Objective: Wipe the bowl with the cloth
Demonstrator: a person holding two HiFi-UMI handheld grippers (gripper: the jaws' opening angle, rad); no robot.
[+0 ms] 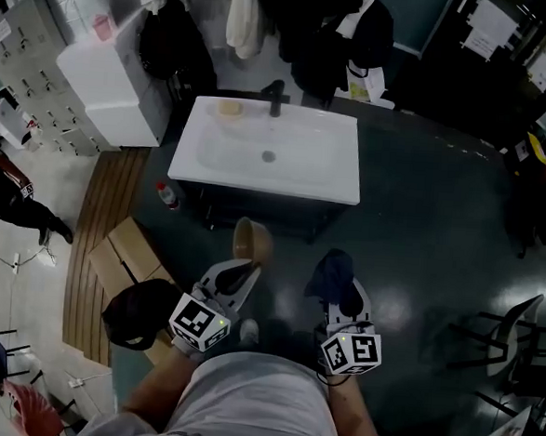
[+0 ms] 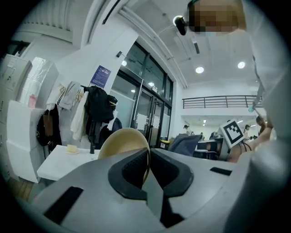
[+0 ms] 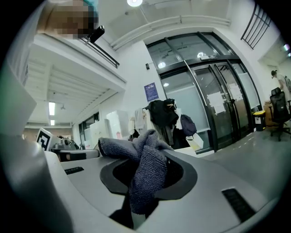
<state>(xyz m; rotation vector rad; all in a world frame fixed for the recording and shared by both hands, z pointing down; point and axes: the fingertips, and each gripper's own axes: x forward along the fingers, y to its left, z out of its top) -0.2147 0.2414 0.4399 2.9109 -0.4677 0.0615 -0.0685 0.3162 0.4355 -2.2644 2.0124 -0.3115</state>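
1. left gripper (image 1: pixel 240 277) is on the near side of the white washbasin (image 1: pixel 331 184), off its front edge and well apart from it. its jaws are clamped on the rim of the tan bowl (image 1: pixel 253 241).
2. in the left gripper view, the left gripper (image 2: pixel 148 167) has both dark pads (image 2: pixel 132 169) pressed on the thin bowl (image 2: pixel 122 142) wall. the bowl stands on edge above the jaws and is held in the air, not in the washbasin.
3. right gripper (image 1: pixel 343 299) is beside the left one, also on the near side of the washbasin, toward its right end. its jaws are closed on a dark blue-grey cloth (image 1: pixel 333 271).
4. in the right gripper view, the cloth (image 3: pixel 146 166) is bunched between the jaws of the right gripper (image 3: pixel 146 179), and a fold sticks out to the left.
5. bowl and cloth are near each other but not touching.
6. cardboard boxes (image 1: pixel 132 254) lie on the floor off the washbasin's near-left corner.
7. a small bottle with a red cap (image 1: pixel 167 195) stands on the floor by the washbasin's left front.
8. a black faucet (image 1: pixel 276 98) is at the far edge of the washbasin, with a yellowish soap-like item (image 1: pixel 229 108) to its left.
9. hanging clothes and bags (image 1: pixel 314 29) are beyond the washbasin.
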